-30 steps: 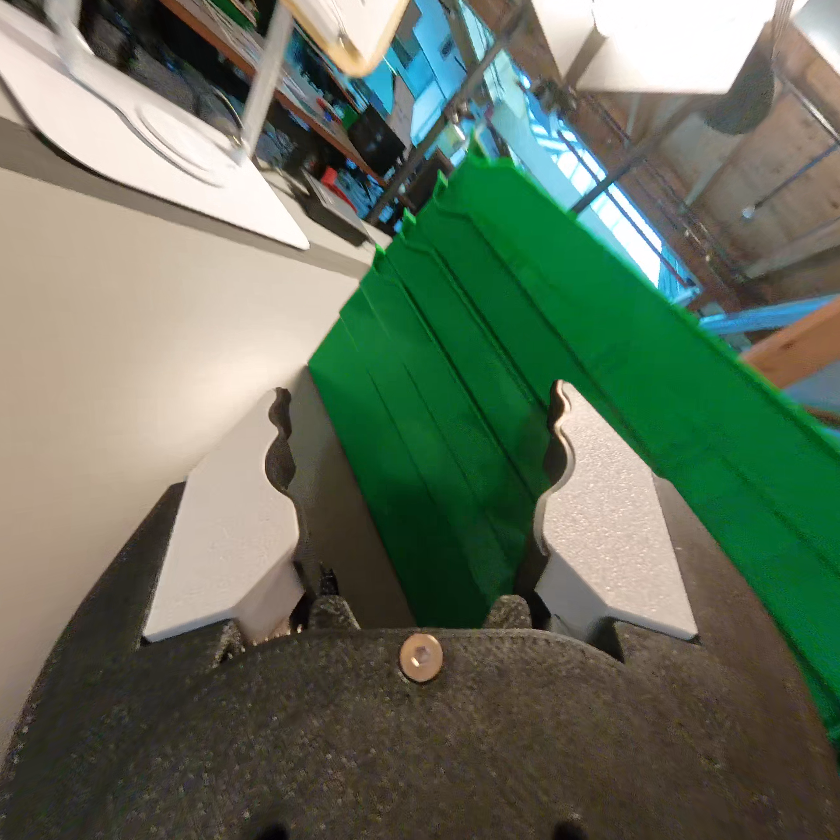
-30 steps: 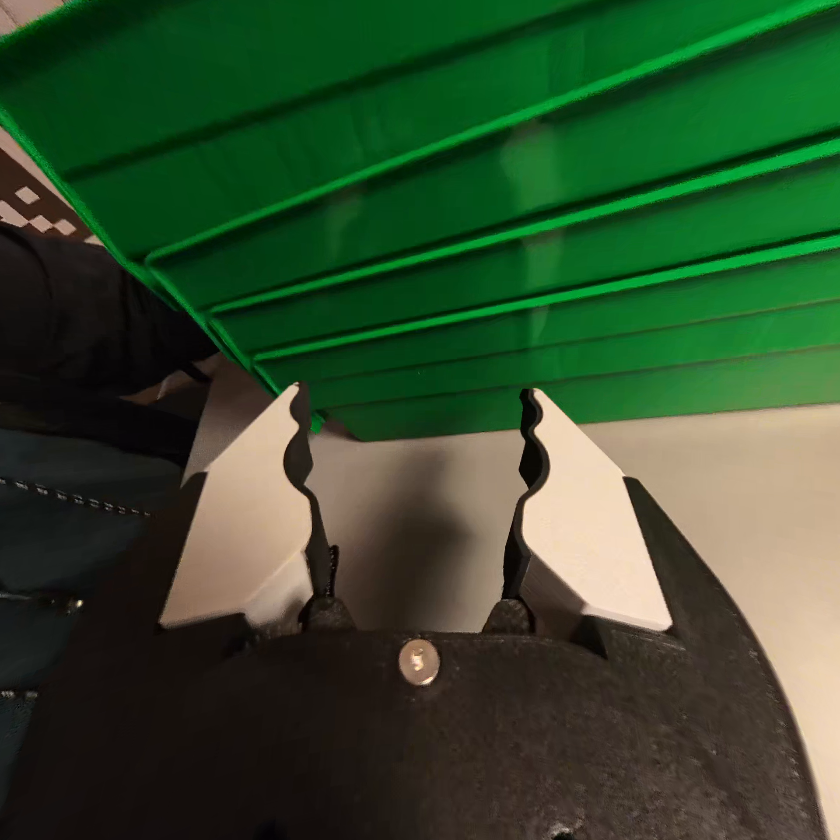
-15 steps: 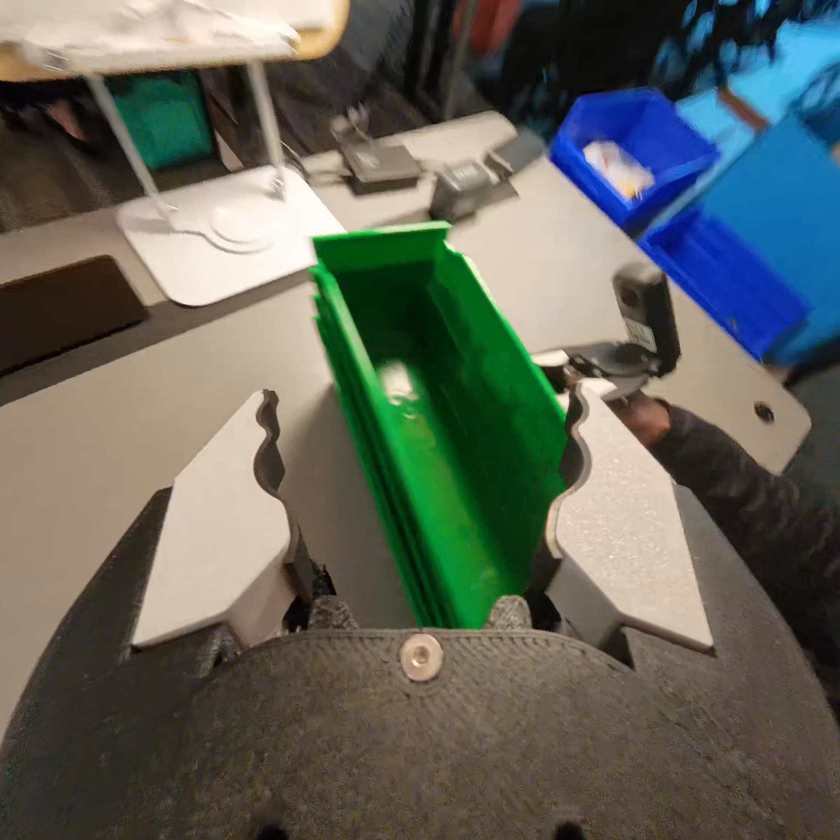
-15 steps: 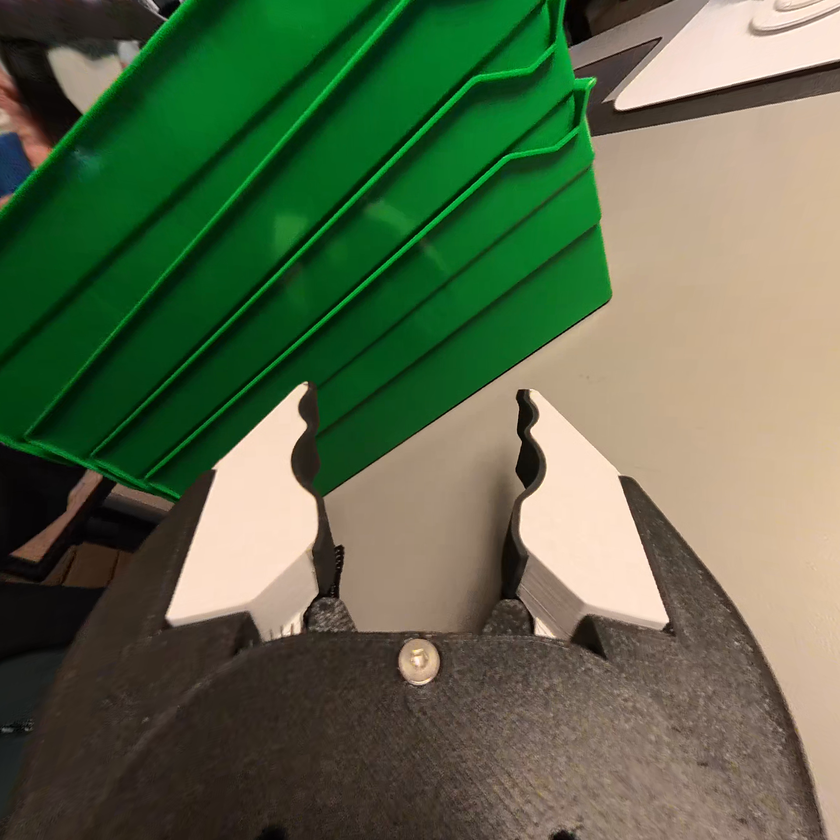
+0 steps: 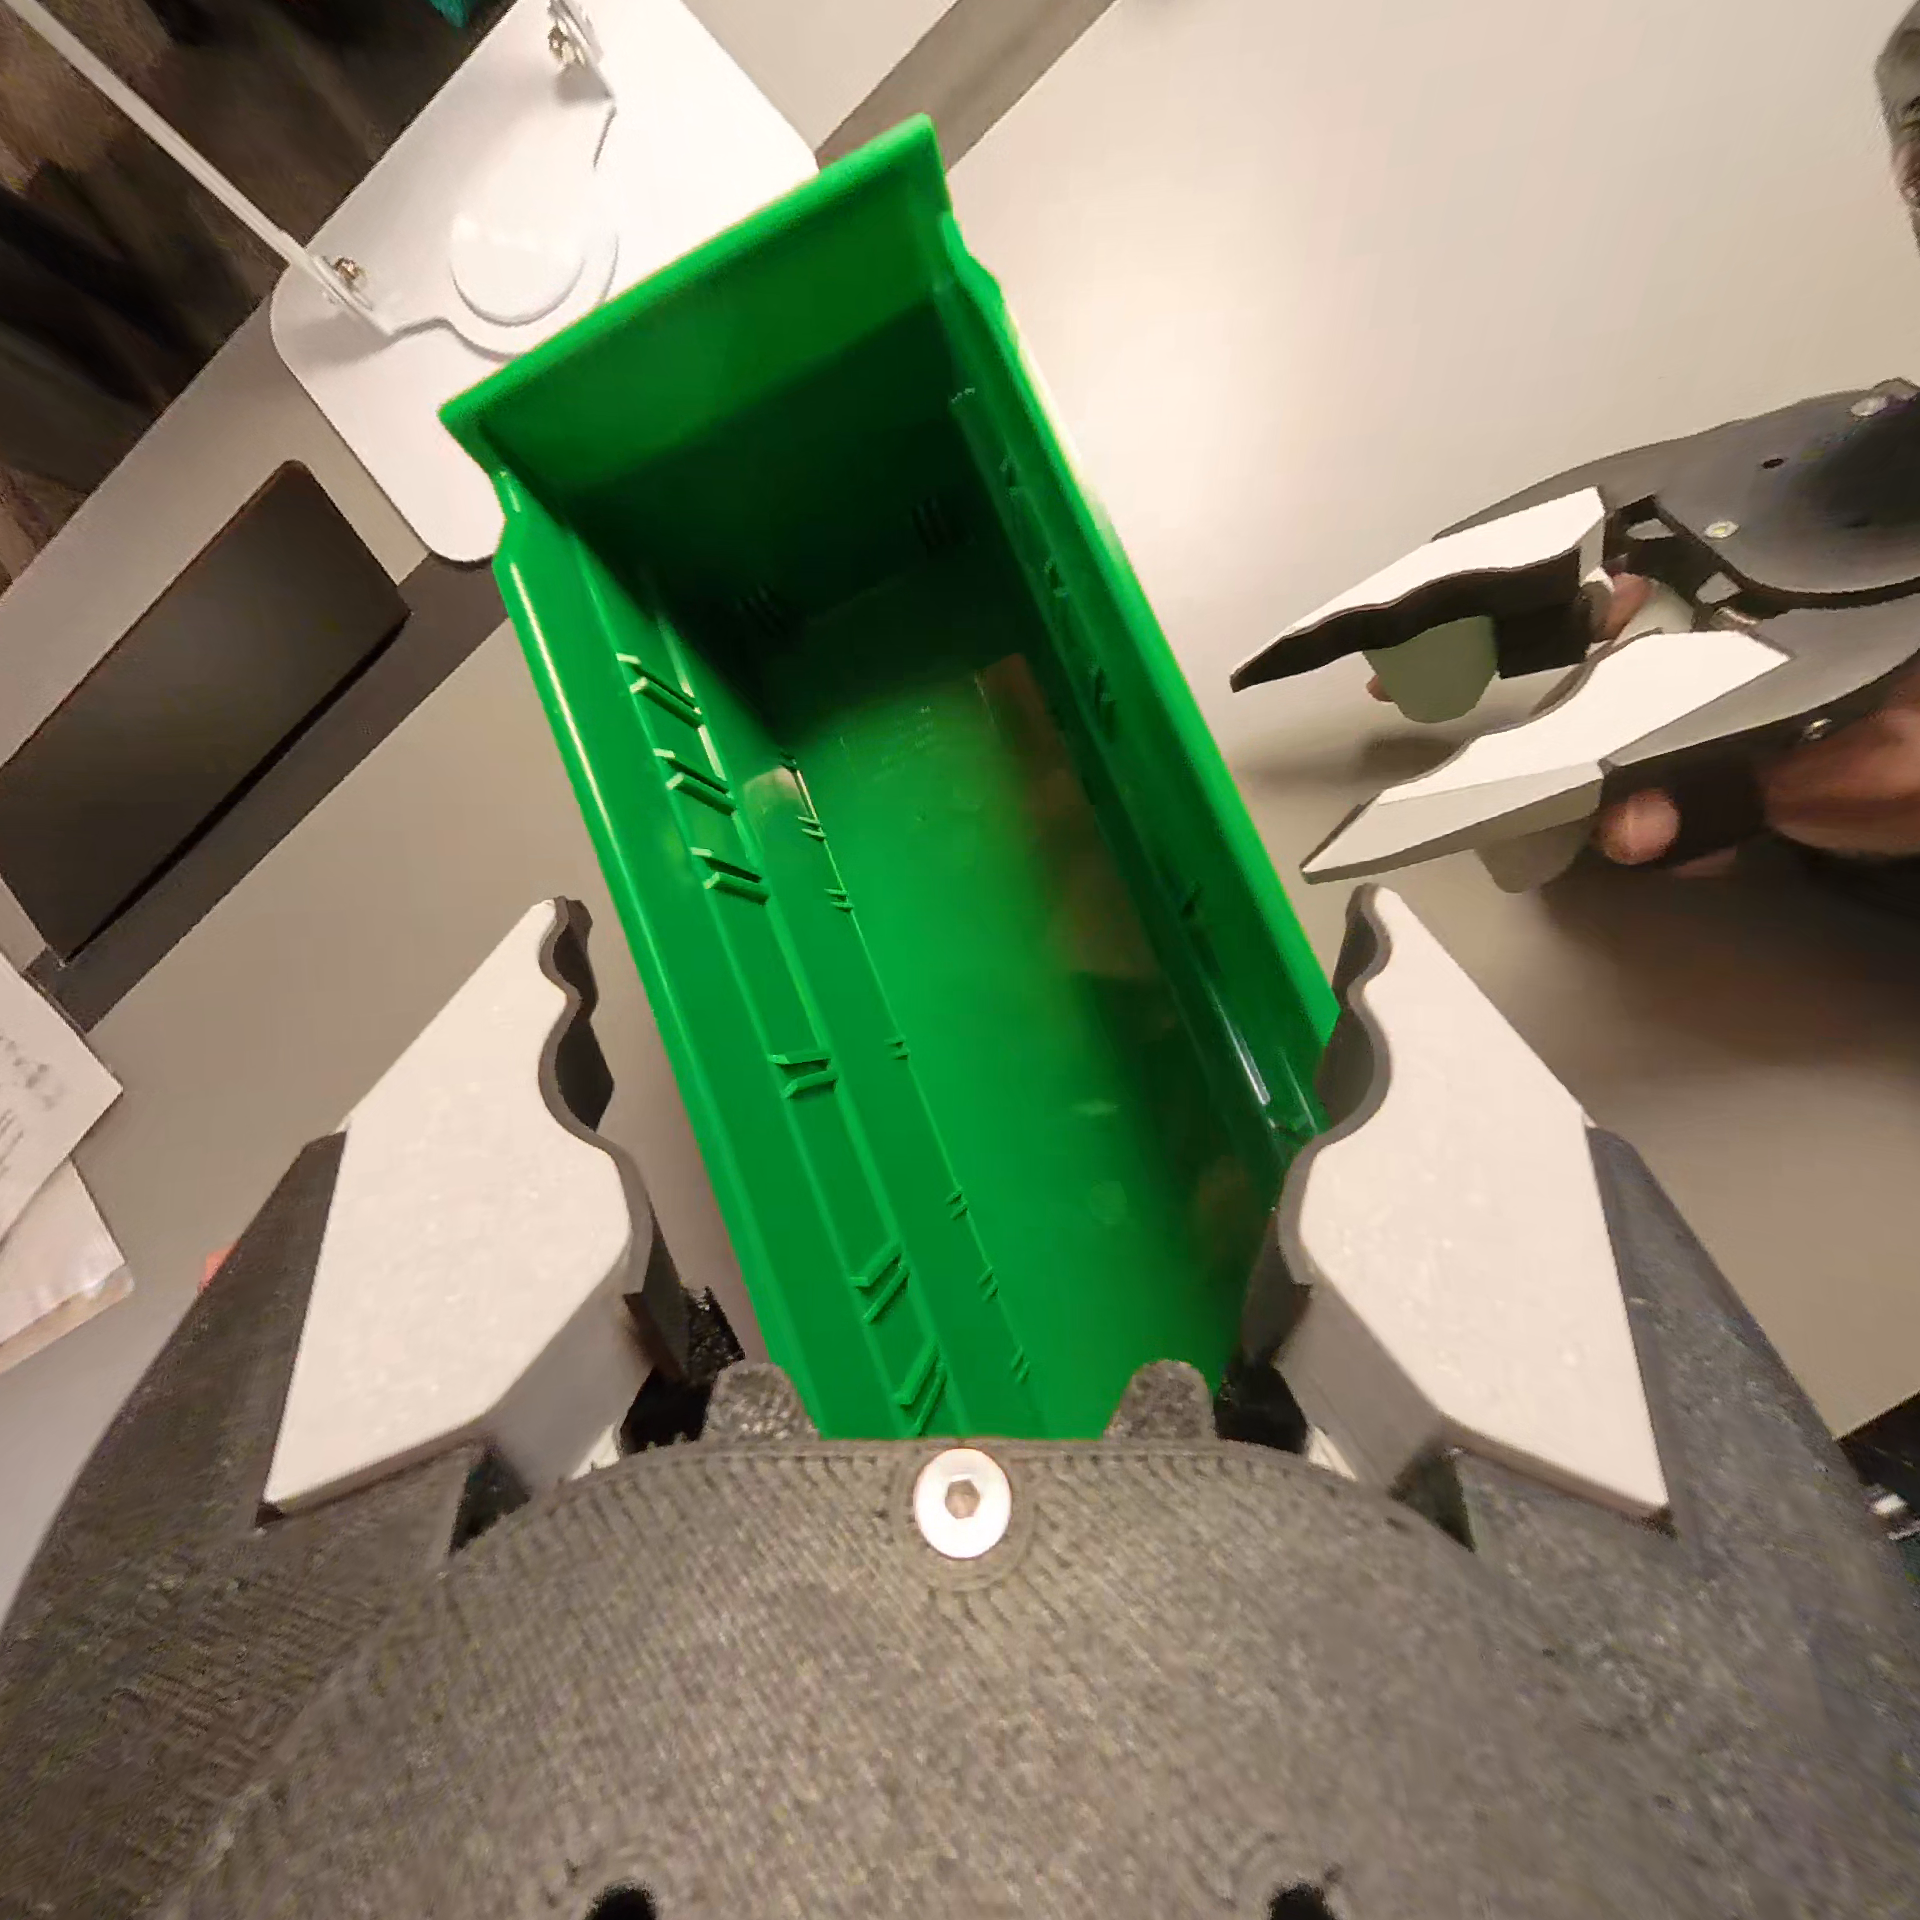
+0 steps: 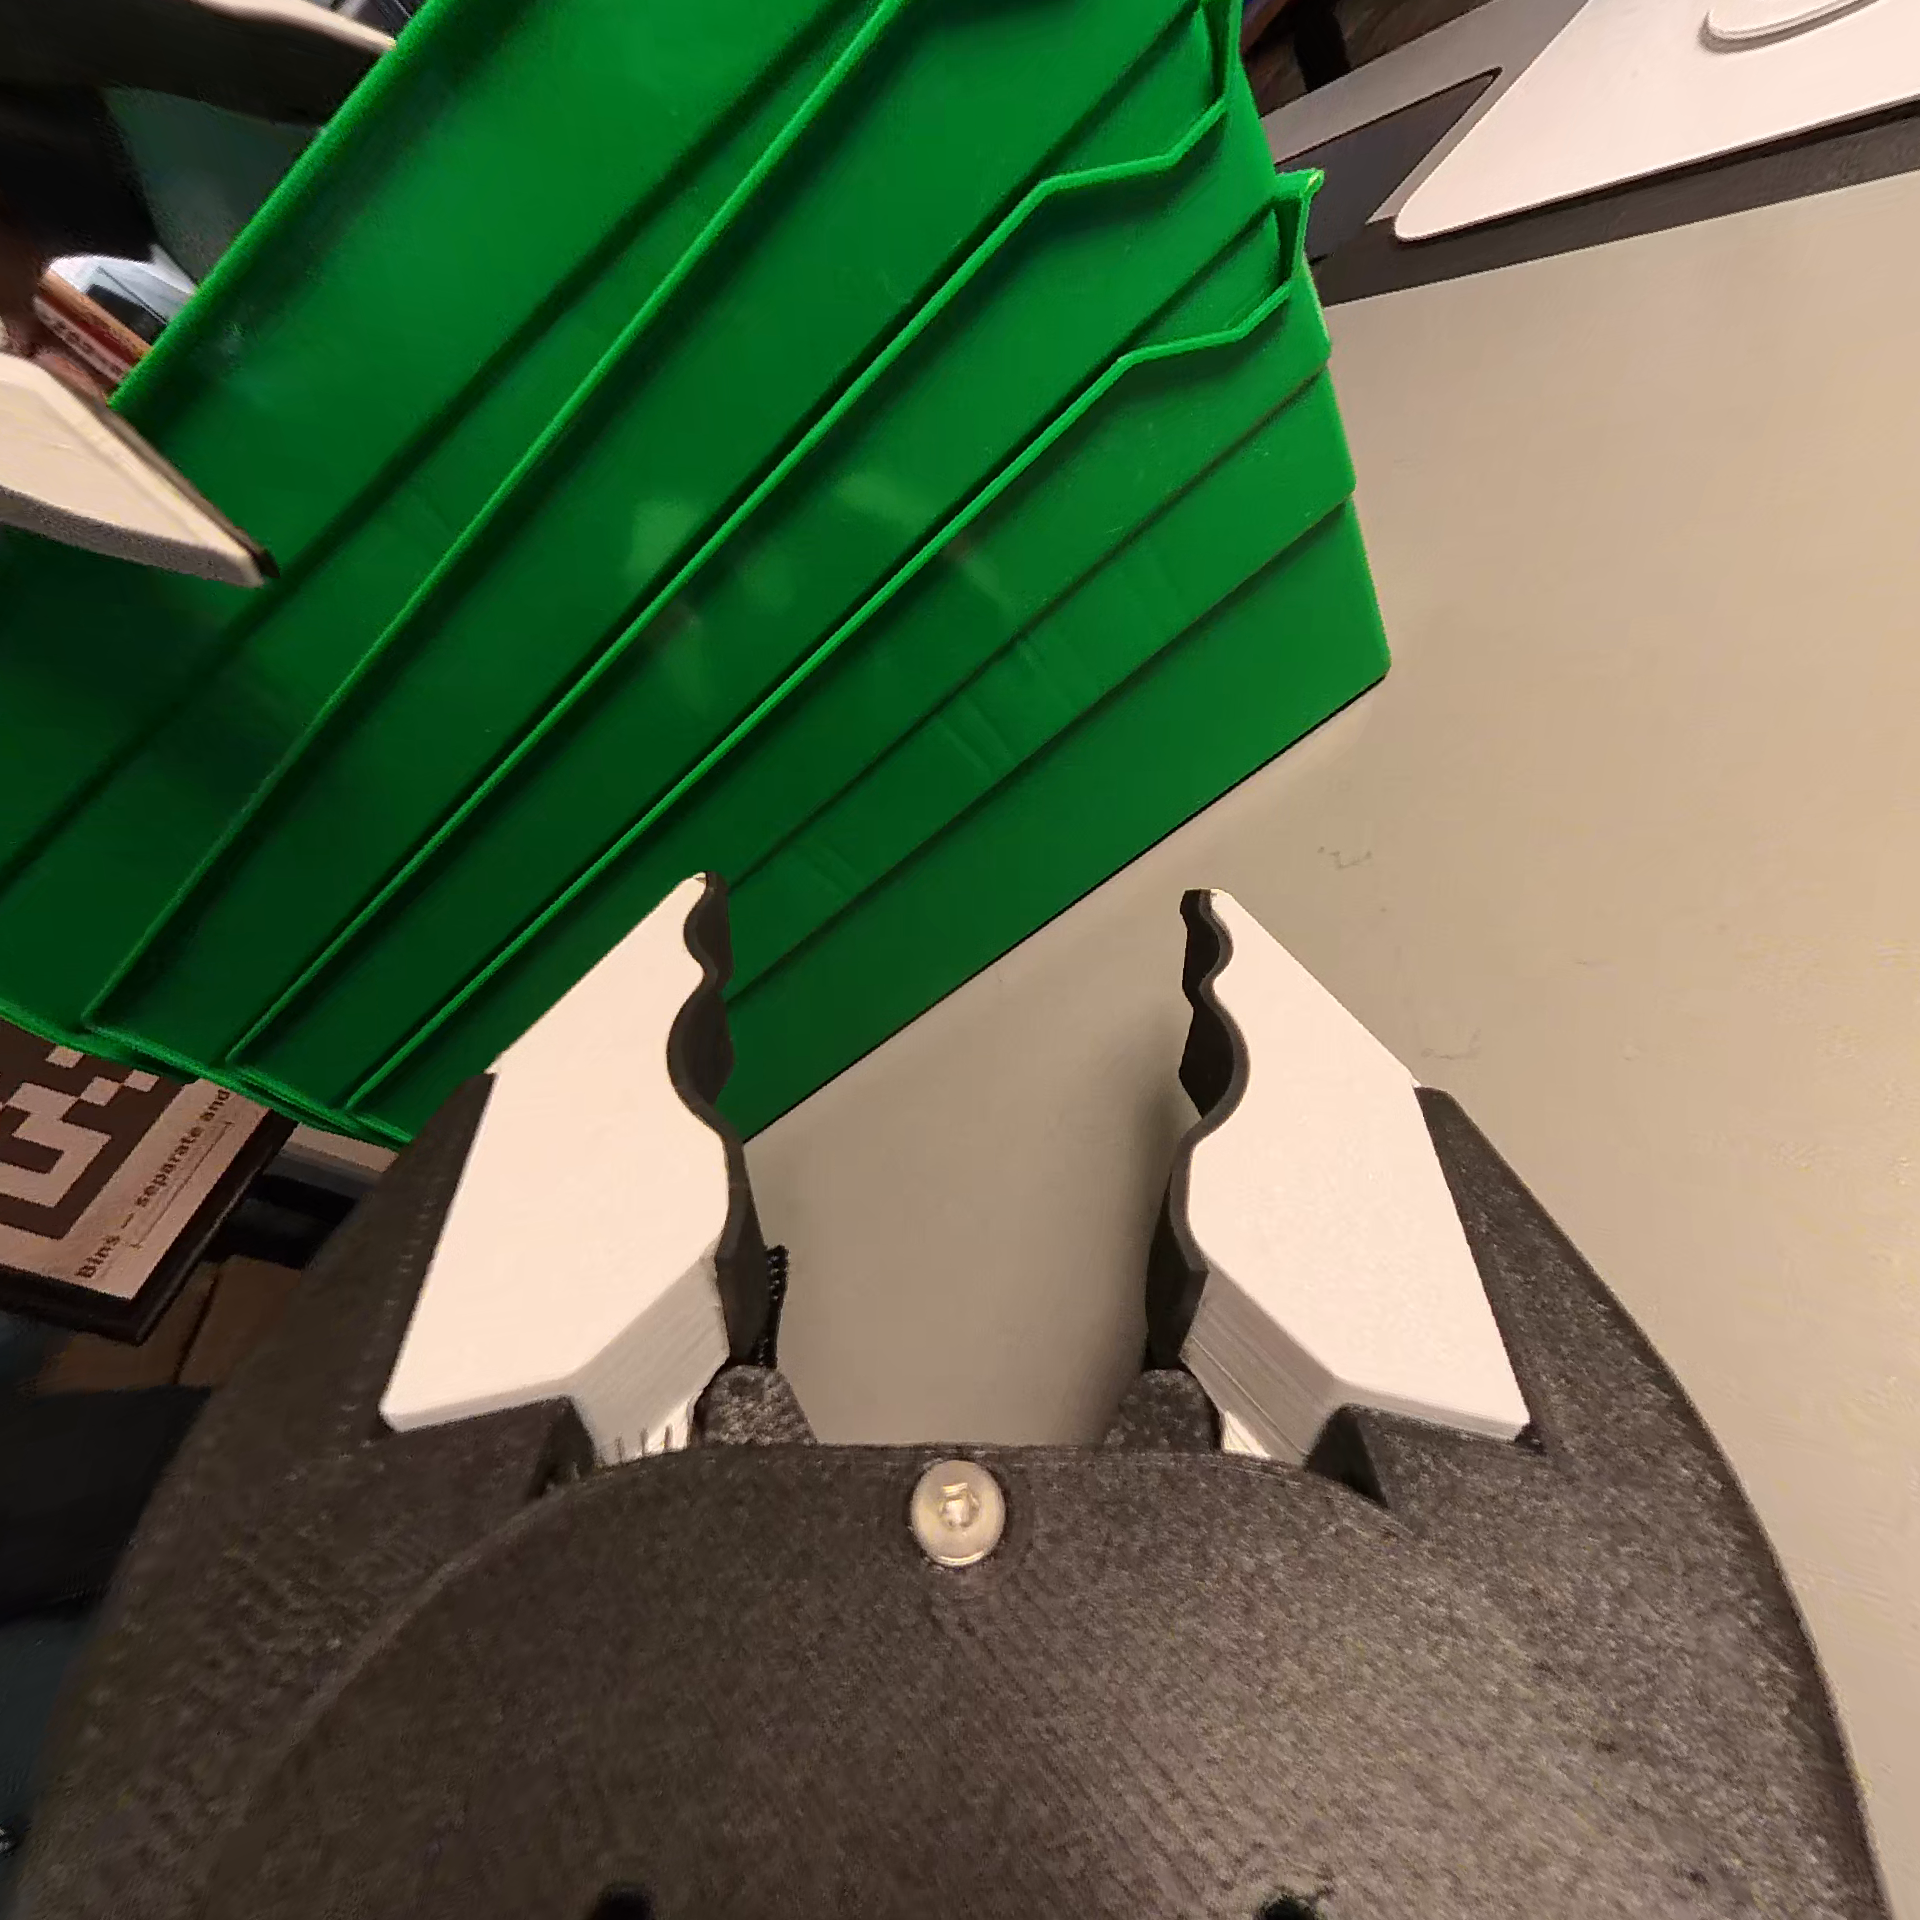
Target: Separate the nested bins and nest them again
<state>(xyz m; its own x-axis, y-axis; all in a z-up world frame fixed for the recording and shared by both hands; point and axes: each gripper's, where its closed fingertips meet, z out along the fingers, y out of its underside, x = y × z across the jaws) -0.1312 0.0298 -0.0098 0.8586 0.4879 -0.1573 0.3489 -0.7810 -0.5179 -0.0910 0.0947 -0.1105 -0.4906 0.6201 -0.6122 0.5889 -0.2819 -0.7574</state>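
Left wrist view, left to right: paper sheets (image 5: 42, 1174) at table edge; dark panel (image 5: 197, 707); white lamp base (image 5: 540, 208); nested green bins (image 5: 935, 831) on grey table (image 5: 1455, 312), open top facing camera. Left gripper (image 5: 961, 977) spread wide around bin stack, clear gap at left pad, right pad (image 5: 1351, 1039) against bin rim: not clenched. Right gripper (image 5: 1278, 769) well apart at right, jaws parted, nothing between.

Right wrist view: printed card (image 6: 104, 1174), bin stack side, bare table.

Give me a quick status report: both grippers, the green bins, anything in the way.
Left hand-held gripper open, straddling the green bins, gap at its left finger. Right hand-held gripper open, empty, beside the stack. Bins nested on the table. Nothing in the way.
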